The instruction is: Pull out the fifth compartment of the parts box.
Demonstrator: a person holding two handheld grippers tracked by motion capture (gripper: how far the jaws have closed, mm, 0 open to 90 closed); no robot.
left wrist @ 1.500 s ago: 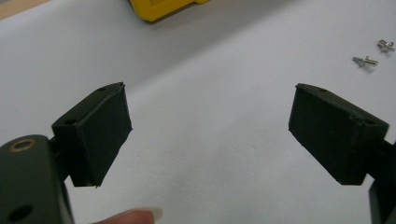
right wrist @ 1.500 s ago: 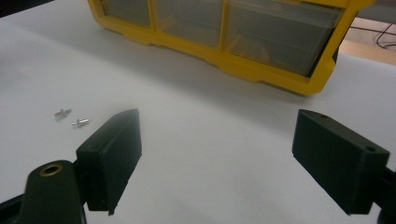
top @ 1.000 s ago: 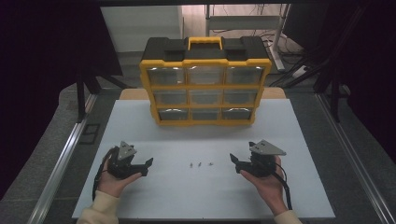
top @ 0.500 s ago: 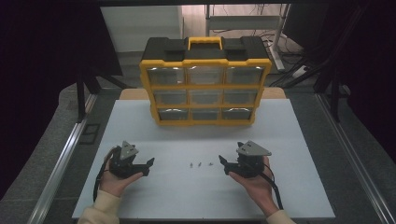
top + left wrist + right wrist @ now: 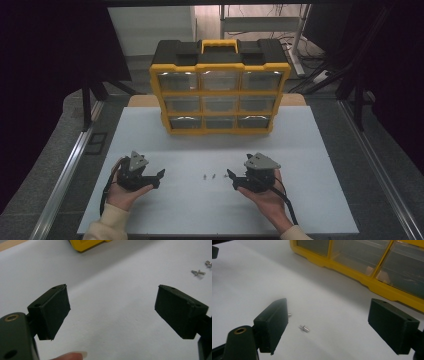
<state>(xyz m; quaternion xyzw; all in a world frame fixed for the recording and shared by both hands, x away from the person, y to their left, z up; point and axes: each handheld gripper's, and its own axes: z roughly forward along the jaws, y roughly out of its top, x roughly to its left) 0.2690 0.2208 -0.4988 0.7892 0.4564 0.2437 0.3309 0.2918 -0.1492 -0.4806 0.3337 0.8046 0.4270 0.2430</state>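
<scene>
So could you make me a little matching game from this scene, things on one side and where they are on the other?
Things:
1. organiser box
2. screws
3. left gripper
4. right gripper

Places or states:
A. tiny, lying on the white table between the two grippers
B. open, held at the near left of the table
C. yellow and black, standing upright at the far side of the table
D. open, closest to the screws

Pairs: 1-C, 2-A, 3-B, 4-D
</scene>
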